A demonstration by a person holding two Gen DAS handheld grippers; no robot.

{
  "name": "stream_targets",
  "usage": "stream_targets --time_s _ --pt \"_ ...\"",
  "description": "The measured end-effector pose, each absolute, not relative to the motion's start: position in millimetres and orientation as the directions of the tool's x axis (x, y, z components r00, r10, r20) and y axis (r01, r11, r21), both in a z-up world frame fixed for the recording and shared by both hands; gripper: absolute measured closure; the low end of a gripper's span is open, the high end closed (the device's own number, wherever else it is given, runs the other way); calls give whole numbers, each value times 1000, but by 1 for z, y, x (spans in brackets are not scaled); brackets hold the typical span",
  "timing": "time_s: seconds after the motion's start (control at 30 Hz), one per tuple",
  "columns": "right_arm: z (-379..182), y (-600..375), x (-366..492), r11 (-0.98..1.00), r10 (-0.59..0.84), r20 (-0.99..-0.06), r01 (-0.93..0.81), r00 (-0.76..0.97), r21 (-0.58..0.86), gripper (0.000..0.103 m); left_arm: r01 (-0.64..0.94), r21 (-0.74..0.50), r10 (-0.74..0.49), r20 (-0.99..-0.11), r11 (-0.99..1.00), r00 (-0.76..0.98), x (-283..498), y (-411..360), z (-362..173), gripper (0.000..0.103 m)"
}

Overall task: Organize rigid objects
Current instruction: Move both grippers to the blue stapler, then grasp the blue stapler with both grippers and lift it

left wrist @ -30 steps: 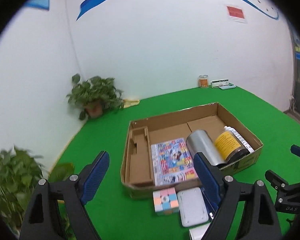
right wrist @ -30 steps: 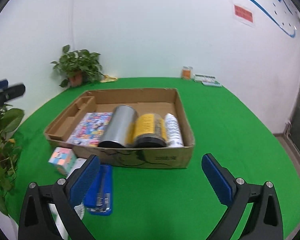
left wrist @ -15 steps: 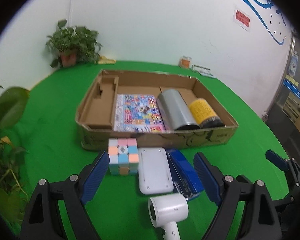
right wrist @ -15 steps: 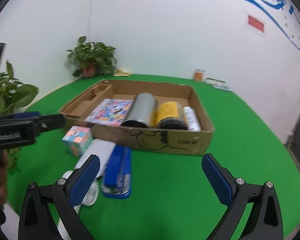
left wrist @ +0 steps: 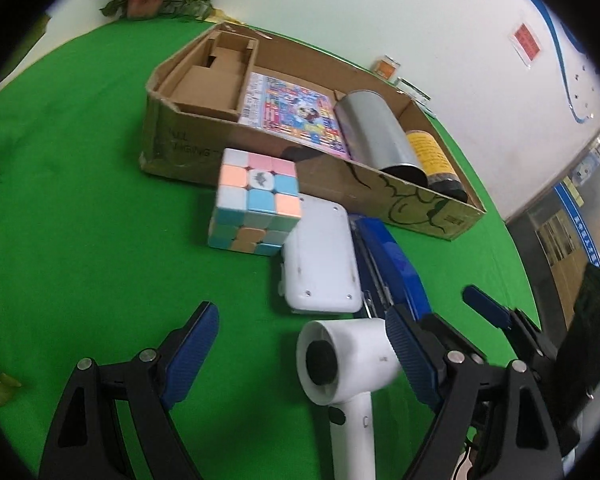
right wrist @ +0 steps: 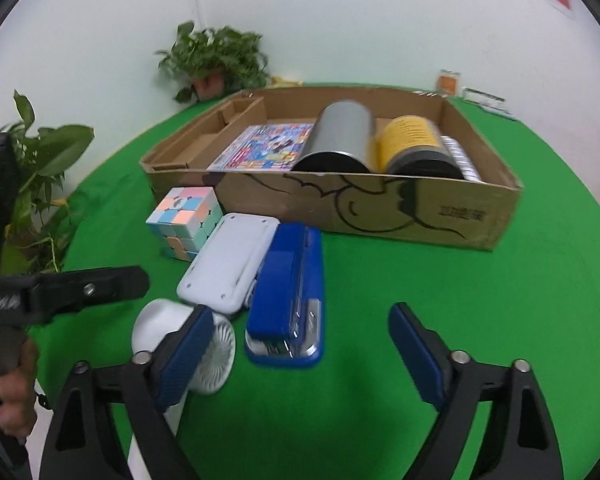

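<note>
A cardboard box (left wrist: 188, 148) (right wrist: 420, 212) holds a colourful booklet (left wrist: 292, 108), a silver cylinder (left wrist: 376, 136) (right wrist: 340, 136) and a yellow-labelled jar (right wrist: 412, 144). In front of it on the green table lie a pastel cube (left wrist: 256, 204) (right wrist: 186, 220), a white flat case (left wrist: 320, 260) (right wrist: 232, 264), a blue stapler (left wrist: 392, 264) (right wrist: 292, 300) and a white handheld fan (left wrist: 348, 364) (right wrist: 208, 352). My left gripper (left wrist: 300, 348) is open, low over the fan. My right gripper (right wrist: 300, 344) is open just before the stapler.
Potted plants stand at the table's far left (right wrist: 216, 64) and near left (right wrist: 40, 184). Small items (right wrist: 476, 96) sit by the wall at the back right. The left gripper's body (right wrist: 60, 288) reaches in from the left in the right wrist view.
Both grippers have dropped lower and moved in toward the loose items in front of the box. The fan now lies between the left fingers. Nothing has been grasped.
</note>
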State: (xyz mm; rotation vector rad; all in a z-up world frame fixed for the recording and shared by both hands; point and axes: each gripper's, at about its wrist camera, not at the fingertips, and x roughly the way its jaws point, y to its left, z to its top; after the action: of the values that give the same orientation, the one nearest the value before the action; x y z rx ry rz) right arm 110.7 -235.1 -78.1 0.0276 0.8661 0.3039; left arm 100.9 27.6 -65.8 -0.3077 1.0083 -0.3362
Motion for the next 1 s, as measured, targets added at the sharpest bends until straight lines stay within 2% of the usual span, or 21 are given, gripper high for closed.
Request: stream_targets --time_s 0.07,0.13,0.17,0.3,0.4,0.43,0.53,0.77,1.0 --pt "-86 -229 122 957 263 -763 -259 591 130 25 123 -407 -413 -768 905 490 100 30 -66 18" --pt "-99 -223 134 960 243 -802 -256 545 117 37 116 -404 -406 -769 907 494 102 32 -65 18" --pt "-104 -221 138 958 248 -816 -256 521 128 38 113 -402 -402 -770 909 495 102 33 -65 18" --pt "-122 -217 146 946 287 -852 -270 439 180 38 113 -404 -405 -773 908 489 103 34 -67 18" --pt "-127 -211 144 944 273 -848 -298 454 144 37 118 -407 -412 -778 906 474 105 33 -70 18" --pt "-128 -210 143 944 267 -845 -302 464 133 42 121 -408 -414 -780 905 469 105 33 -71 18" --pt "-130 -211 143 941 266 -836 -316 479 119 45 131 -416 -428 -784 900 451 106 32 -72 18" --pt "-127 -233 125 947 248 -845 -302 473 108 47 154 -436 -458 -785 887 417 107 21 -76 18" --pt "-124 -267 80 936 240 -866 -342 438 86 45 243 -496 -552 -761 834 340 102 -9 -67 18"
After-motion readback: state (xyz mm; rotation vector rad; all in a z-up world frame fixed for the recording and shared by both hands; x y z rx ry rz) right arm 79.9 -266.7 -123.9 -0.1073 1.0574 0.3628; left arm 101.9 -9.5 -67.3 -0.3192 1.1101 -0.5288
